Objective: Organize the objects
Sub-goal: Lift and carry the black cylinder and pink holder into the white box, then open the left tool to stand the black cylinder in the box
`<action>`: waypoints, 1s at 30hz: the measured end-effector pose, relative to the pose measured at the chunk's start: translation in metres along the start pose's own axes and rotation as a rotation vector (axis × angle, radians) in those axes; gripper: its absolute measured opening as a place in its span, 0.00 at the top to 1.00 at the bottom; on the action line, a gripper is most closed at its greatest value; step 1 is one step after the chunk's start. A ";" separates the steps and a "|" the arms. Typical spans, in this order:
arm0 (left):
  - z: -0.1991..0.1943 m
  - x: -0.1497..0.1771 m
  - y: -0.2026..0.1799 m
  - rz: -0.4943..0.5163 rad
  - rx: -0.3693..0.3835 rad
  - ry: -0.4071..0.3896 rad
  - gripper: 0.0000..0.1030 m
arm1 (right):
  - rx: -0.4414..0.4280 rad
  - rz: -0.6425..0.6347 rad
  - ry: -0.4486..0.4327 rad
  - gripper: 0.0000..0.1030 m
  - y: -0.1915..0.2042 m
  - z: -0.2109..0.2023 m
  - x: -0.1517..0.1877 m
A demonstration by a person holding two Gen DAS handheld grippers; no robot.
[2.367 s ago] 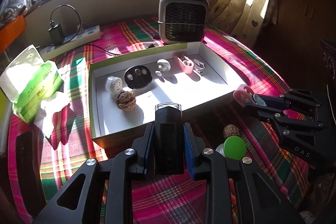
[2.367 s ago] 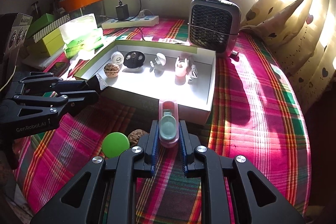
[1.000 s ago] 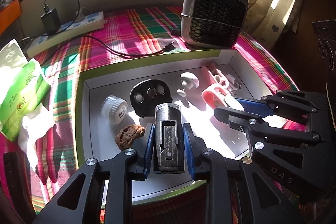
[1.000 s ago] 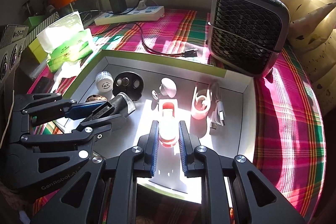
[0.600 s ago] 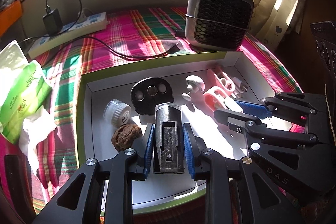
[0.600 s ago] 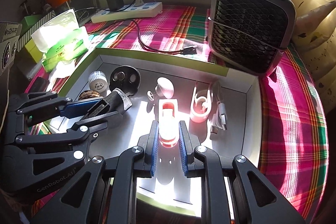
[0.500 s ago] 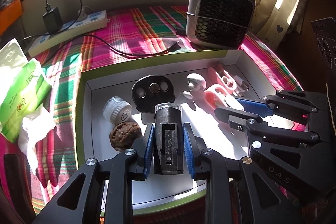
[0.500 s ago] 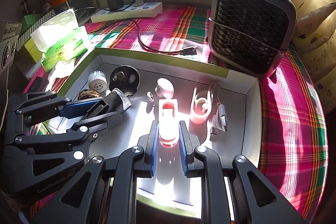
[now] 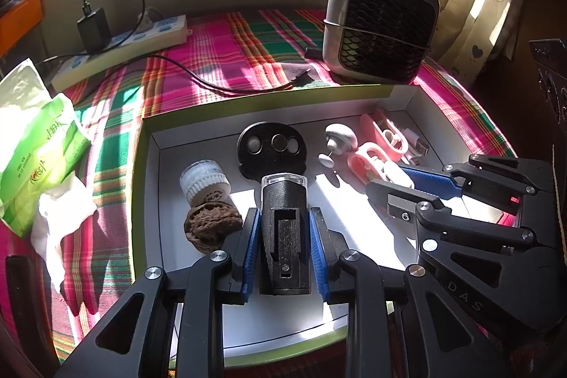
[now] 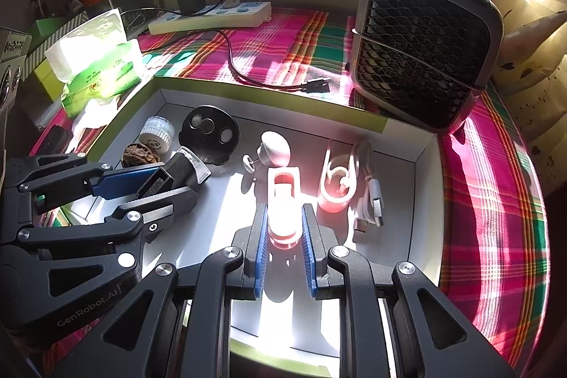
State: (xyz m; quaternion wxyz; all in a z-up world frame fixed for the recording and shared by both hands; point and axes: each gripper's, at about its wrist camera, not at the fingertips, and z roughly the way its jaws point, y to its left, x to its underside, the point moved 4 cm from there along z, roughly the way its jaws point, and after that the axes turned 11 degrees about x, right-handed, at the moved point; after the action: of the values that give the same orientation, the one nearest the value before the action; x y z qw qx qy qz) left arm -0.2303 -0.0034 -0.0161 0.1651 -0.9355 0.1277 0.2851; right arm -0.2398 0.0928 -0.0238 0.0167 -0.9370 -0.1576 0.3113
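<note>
Your left gripper [image 9: 284, 229] is clamped on a black cylinder with a clear cap [image 9: 284, 222], its blue pads pressed against both sides; you hold it above the floor of the shallow white box [image 9: 152, 201], the clear end pointing toward the black round disc [image 9: 272, 149]. Your right gripper [image 10: 283, 232] is nearly closed on a pink and white clip [image 10: 283, 204], also over the box, in the sunlit middle; whether either held thing touches the floor cannot be told. Just left of the cylinder lie a walnut [image 9: 212, 227] and a small white jar [image 9: 205, 181], touching each other; a white mushroom-shaped knob [image 10: 274, 147] sits beyond the clip, with a second pink clip [image 10: 335, 183] and a white cable [image 10: 372, 197] to its right. Behind the box, on the plaid cloth [image 10: 496, 186], stand a small heater [image 10: 425, 45] and a power strip [image 10: 212, 16]; a green tissue pack [image 9: 35, 151] lies at the left.
</note>
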 end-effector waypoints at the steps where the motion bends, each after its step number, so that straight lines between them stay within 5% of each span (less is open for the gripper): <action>1: 0.000 0.000 0.000 0.001 -0.001 0.000 0.76 | 0.002 -0.001 -0.001 0.82 0.000 0.000 0.000; 30: 0.000 0.000 0.000 0.005 -0.014 0.000 0.74 | 0.006 0.021 -0.015 0.82 -0.003 -0.001 0.001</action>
State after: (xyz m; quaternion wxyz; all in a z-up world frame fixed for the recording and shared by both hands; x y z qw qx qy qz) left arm -0.2305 -0.0035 -0.0158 0.1576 -0.9364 0.1281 0.2863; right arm -0.2392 0.0964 -0.0230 0.0151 -0.9362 -0.1470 0.3188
